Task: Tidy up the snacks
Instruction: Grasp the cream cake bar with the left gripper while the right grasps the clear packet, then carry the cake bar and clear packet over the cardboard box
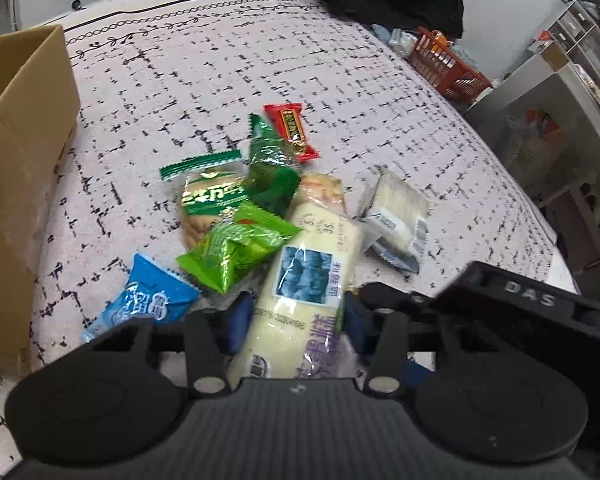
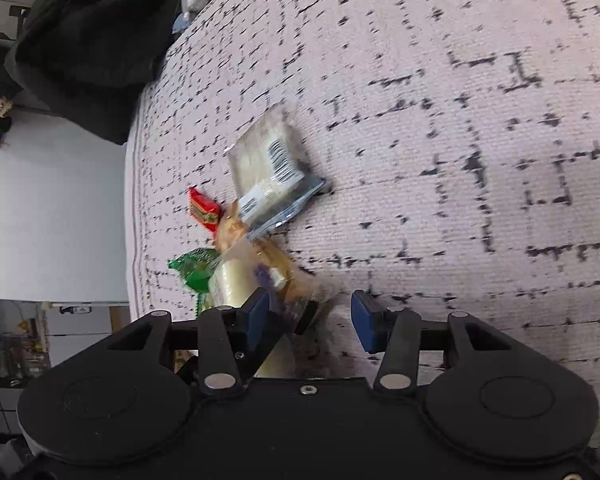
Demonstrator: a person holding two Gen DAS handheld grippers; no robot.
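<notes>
**Left tongs grip a long white snack pack as the pile waits beside the box**

The left gripper has its blue pads pressed against both sides of a long white snack pack, which runs lengthwise between the fingers and out over the pile. The right gripper stands with its jaws well apart and nothing clamped between them; the near end of the same white pack passes by its left pad, and motion blur hides whether they touch.

The pack looks light, its film wrapper slick and crinkly, and the contents appear to be brittle crackers, so a firm squeeze across the middle of its width would likely serve better than a pinch on the sealed end. Just beyond it lie a light green packet, a dark green biscuit packet, a blue packet, a red candy bar and a clear-wrapped wafer pack, overlapping or just beside one another, all small, soft-wrapped and likely to slide on each other.

They rest on a pale patterned tablecloth, near its front edge. A cardboard box stands at the left edge, apart from the pile, a probable destination. An orange basket sits off the far right corner.
</notes>
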